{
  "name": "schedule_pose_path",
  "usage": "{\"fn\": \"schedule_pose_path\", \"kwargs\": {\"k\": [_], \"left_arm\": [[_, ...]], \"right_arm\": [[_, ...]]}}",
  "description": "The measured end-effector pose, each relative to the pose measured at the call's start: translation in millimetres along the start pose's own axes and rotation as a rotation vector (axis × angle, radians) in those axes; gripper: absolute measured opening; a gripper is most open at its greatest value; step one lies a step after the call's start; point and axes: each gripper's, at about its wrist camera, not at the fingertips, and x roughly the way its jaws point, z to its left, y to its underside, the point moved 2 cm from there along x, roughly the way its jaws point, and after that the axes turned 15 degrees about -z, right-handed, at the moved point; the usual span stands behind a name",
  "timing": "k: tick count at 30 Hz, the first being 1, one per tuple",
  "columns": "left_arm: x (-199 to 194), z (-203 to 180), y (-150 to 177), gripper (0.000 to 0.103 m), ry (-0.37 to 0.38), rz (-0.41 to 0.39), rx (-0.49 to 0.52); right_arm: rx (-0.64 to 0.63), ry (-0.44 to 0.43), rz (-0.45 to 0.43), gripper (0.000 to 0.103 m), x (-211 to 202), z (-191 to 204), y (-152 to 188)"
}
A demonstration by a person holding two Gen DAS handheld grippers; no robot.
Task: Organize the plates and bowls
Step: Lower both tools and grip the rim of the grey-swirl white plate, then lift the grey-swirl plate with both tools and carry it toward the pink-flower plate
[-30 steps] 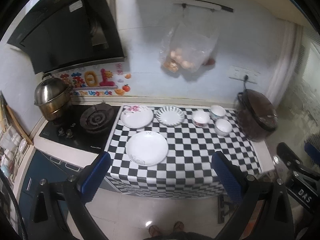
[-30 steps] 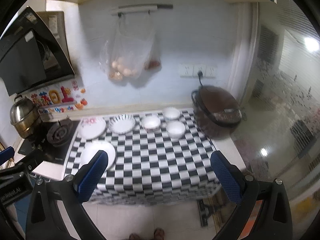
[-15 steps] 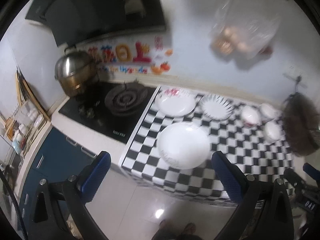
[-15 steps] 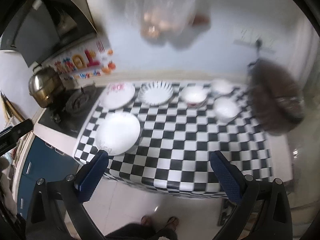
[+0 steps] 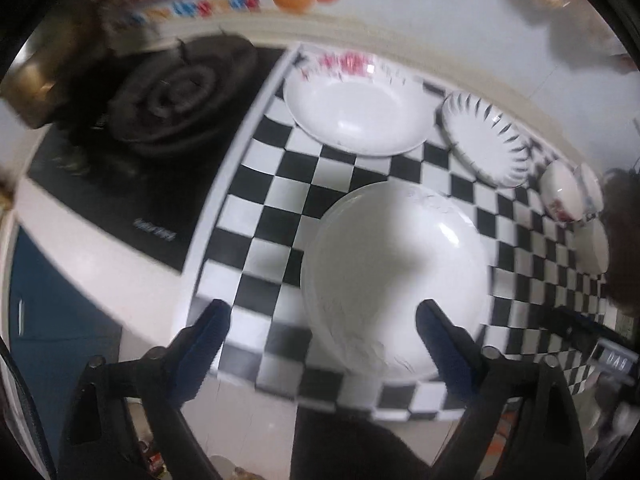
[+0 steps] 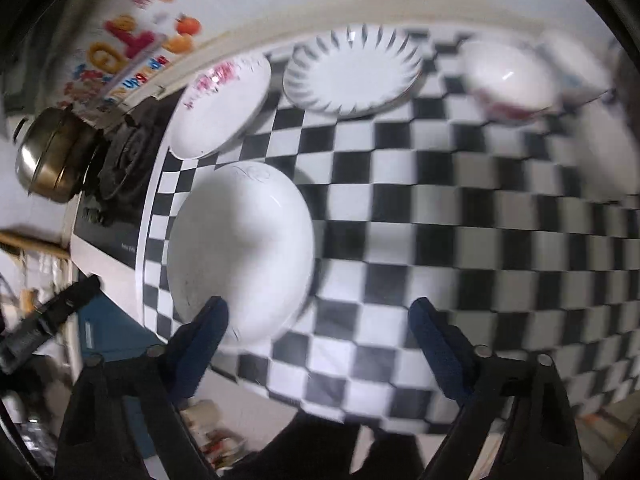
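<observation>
Both grippers point steeply down at the checkered counter (image 5: 276, 200), and each has just been closing a little yet stands wide with nothing held — the left gripper (image 5: 322, 320) straddles the near rim of the large plain white plate (image 5: 394, 264), its pads not pressing it. The right gripper (image 6: 316, 316) hangs over bare checks just right of that plate. Behind lie the pink-flowered plate (image 5: 356, 108), the grey-rayed plate (image 6: 352, 70) and the small bowls (image 6: 512, 80), beside the gas burner (image 5: 176, 88).
</observation>
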Motion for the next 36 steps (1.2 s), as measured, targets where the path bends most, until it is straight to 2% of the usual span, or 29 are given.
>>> {"fn": "schedule_pose_path", "kwargs": {"k": [2,4,5,6,8,10,11,13,16,19,28,36], "left_arm": [[28.6,6.2,-3.9,0.078,0.017,0.054,0.004],[58.2,13.2,-6.6,0.061,0.058,0.117,-0.007],[69.5,15.3,-6.7,0.057,0.074,0.143,-0.012],[80.6,16.8,-7.4,0.051,0.090,0.163,-0.013],[96.4,16.4,-7.5,0.044,0.122,0.187,0.003],[108.7,14.0,-7.4,0.032,0.160,0.215,0.020],[112.7,12.5,-6.7,0.031,0.172,0.225,0.031],[119.1,7.9,-4.2,0.029,0.184,0.242,0.067],[120.0,5.8,-4.1,0.029,0.189,0.230,0.088],[119.0,5.2,-5.2,0.028,0.185,0.216,0.094],[105.2,-3.1,-1.8,0.028,0.168,0.167,0.063],[86.7,-48.4,-5.6,0.028,0.195,0.147,0.107]], "right_arm": [[0.030,-0.001,0.049,0.086,32.9,1.6,-9.8],[0.055,-0.009,0.089,0.077,57.0,4.4,-15.1],[0.071,-0.010,0.124,0.075,73.7,4.9,-17.2],[0.078,-0.006,0.140,0.070,81.9,5.0,-17.9],[0.082,-0.003,0.171,0.067,101.8,7.5,-19.5],[0.091,-0.001,0.190,0.058,112.8,9.4,-19.6],[0.099,-0.001,0.205,0.055,118.4,9.9,-19.4],[0.110,-0.007,0.227,0.042,126.5,11.0,-19.1],[0.110,-0.011,0.261,0.030,138.6,12.9,-16.6],[0.103,-0.008,0.262,0.024,140.4,14.1,-14.1],[0.057,-0.019,0.267,0.022,133.2,5.9,-9.4],[0.092,-0.031,0.237,0.021,105.8,-26.1,-11.4]]}}
